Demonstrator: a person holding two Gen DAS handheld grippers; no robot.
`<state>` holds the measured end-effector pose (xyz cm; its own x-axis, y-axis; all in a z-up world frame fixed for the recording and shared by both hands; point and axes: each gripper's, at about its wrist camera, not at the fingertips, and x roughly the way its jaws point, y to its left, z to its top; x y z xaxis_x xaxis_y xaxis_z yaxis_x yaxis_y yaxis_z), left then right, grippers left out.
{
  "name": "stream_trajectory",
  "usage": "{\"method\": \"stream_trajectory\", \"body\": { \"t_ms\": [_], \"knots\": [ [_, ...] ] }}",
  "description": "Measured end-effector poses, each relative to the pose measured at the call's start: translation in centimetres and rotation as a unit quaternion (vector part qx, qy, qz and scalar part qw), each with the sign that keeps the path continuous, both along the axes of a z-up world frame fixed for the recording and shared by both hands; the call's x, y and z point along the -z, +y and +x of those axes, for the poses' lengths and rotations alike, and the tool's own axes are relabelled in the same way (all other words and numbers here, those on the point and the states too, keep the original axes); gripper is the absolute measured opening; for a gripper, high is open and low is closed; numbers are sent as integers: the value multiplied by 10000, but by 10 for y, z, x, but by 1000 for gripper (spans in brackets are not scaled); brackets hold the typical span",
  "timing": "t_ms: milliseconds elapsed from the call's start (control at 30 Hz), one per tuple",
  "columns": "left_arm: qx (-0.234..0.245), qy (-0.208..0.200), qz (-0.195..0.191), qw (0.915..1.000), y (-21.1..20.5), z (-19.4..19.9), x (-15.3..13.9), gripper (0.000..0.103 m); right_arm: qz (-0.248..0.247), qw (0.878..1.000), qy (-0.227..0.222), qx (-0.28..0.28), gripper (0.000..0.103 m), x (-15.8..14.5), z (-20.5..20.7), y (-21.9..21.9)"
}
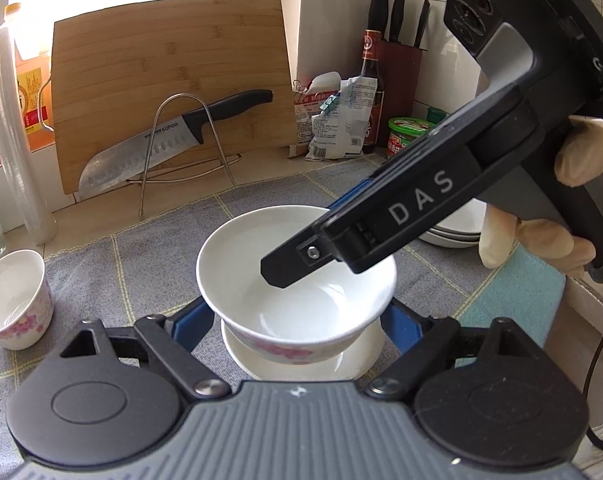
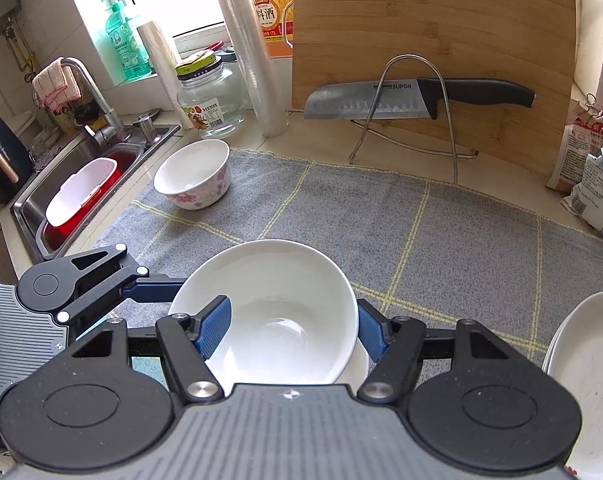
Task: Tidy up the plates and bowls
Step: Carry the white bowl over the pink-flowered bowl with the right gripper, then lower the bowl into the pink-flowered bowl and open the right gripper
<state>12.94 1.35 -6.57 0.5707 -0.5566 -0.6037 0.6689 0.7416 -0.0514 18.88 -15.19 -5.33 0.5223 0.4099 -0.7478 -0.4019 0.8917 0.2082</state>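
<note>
**Both grippers at one bowl above the grey mat**

The white bowl with a pink floral pattern on its outer wall sits between the blue fingers of both tools, over a small white saucer that shows beneath its foot. In the right wrist view, the right gripper is closed as far as it goes on the bowl's wall: its left blue pad lies inside the bowl against the wall, and its right pad is outside the rim.

In the left wrist view, the left gripper stands partly open, with one blue finger on each side of the bowl's lower body. Whether those fingers press on the bowl or on the saucer cannot be told.

A gloved hand holds the right tool's handle.

A second floral bowl stands upright at the far left edge of the grey checked mat, near the sink. A stack of white plates rests at the right edge. A bamboo cutting board leans behind the mat, with a knife on a wire stand in front of it.
</note>
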Motion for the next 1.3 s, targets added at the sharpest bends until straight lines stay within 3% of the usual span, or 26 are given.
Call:
{"method": "stream_trajectory", "body": {
  "t_ms": [1300],
  "knots": [
    [163, 262, 267, 9992, -9, 8, 18, 90, -161, 9996, 248, -3, 72, 20, 1, -2]
  ]
}}
